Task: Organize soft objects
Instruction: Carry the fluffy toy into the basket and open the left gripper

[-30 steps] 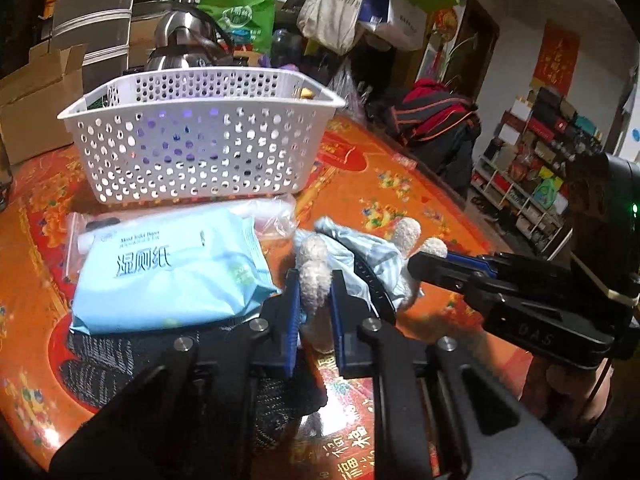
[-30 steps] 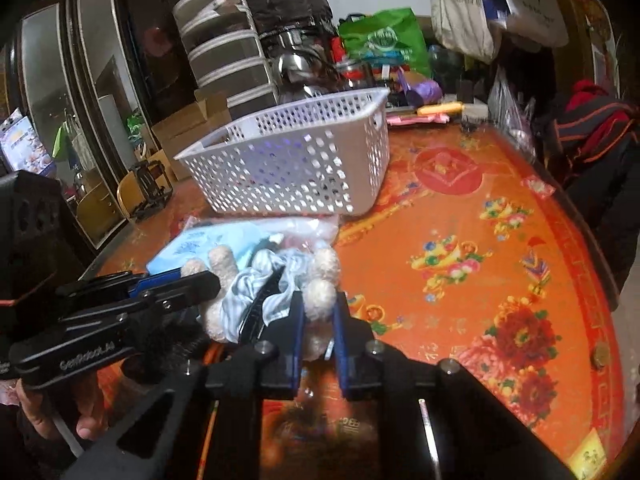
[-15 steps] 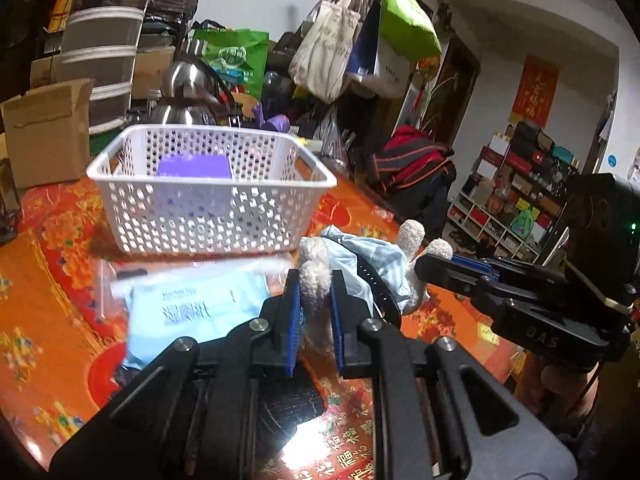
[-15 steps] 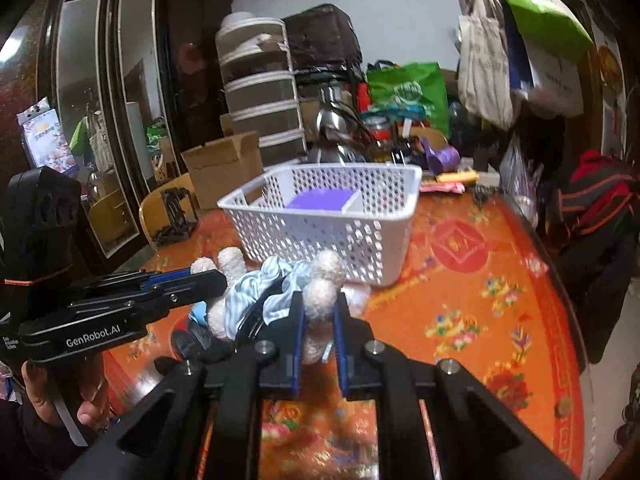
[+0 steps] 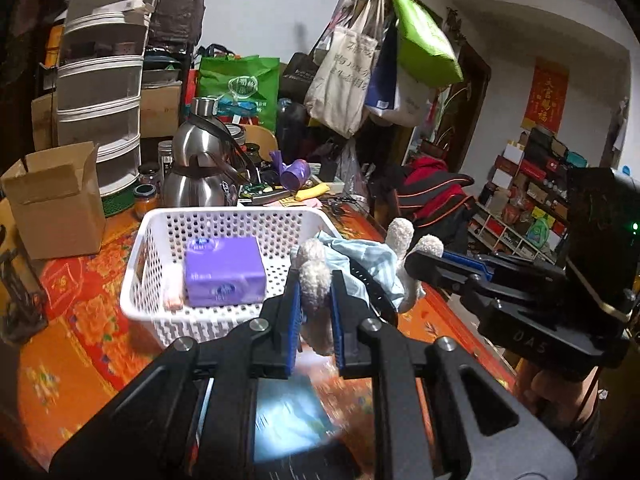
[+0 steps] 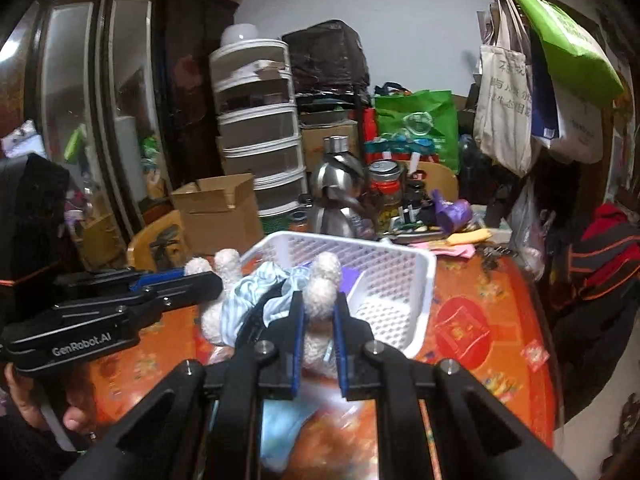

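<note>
Left wrist view: left claw clamped tight on one woolly white limb of plush toy, blue pads pinching pile from both sides. Right claw reaching in from right edge, likewise closed on another limb. Two grips on one floppy body, probably to keep it spread and level rather than dangling from a single paw. Pale blue striped cloth bunched between the two holds, dark strap crossing it. Toy held in air, clear of bench, just in front of and slightly above near rim of white basket. Purple tissue pack lying on basket floor, room beside it on right for toy. Blurred light-blue packet on bench below claw, not yet sorted.

Right wrist view: right claw shut on pale fuzzy limb, left claw alongside at left, toy slung between. Basket straight ahead; likely next a forward carry over rim, then both releases together.
</note>
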`<control>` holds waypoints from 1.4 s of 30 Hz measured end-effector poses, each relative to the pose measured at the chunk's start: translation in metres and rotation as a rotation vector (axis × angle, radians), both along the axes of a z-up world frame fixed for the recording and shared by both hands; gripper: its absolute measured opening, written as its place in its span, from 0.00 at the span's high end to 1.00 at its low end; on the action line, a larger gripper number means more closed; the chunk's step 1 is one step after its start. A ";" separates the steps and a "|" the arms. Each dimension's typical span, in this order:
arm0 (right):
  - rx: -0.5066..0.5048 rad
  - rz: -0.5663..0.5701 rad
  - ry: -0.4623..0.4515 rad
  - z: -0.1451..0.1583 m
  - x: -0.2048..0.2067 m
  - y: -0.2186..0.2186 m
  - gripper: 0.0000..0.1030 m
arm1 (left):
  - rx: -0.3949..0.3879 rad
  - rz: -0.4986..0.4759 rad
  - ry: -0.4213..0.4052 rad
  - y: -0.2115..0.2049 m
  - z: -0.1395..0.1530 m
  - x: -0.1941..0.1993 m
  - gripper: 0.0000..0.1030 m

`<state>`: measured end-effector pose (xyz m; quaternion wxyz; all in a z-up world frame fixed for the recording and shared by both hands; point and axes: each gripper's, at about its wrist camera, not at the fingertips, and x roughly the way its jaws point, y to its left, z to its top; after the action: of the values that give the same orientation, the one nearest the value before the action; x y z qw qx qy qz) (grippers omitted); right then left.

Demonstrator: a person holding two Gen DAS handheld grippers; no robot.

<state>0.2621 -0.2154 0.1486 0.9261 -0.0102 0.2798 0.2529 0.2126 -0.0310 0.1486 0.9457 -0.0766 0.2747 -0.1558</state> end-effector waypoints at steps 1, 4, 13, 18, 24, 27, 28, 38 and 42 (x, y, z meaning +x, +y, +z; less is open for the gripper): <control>0.000 -0.004 0.012 -0.001 0.009 0.000 0.89 | 0.001 0.001 0.012 0.001 0.005 0.013 0.88; -0.043 -0.039 0.047 -0.009 0.044 0.005 0.89 | 0.003 0.011 0.051 0.000 0.014 0.051 0.88; -0.152 -0.096 0.101 -0.047 0.111 0.011 0.89 | 0.046 0.036 0.155 -0.019 -0.016 0.158 0.88; -0.183 -0.114 0.087 -0.068 0.134 0.011 0.89 | 0.049 0.064 0.200 -0.027 -0.047 0.197 0.88; -0.238 -0.108 0.084 -0.086 0.141 0.022 0.89 | 0.069 0.088 0.229 -0.030 -0.073 0.222 0.87; -0.247 -0.093 0.086 -0.091 0.140 0.025 0.89 | 0.067 0.100 0.257 -0.028 -0.086 0.230 0.85; -0.251 -0.090 0.092 -0.093 0.140 0.025 0.89 | 0.071 0.106 0.260 -0.028 -0.090 0.231 0.85; -0.212 -0.118 0.093 -0.092 0.131 0.013 0.26 | 0.050 0.156 0.246 0.002 -0.105 0.222 0.29; -0.181 -0.133 0.106 -0.090 0.129 0.007 0.15 | 0.039 0.166 0.240 0.020 -0.102 0.214 0.26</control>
<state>0.3909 -0.2081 0.0581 0.9200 -0.0619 0.3501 0.1650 0.4268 -0.0113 0.0467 0.9171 -0.0986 0.3814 -0.0615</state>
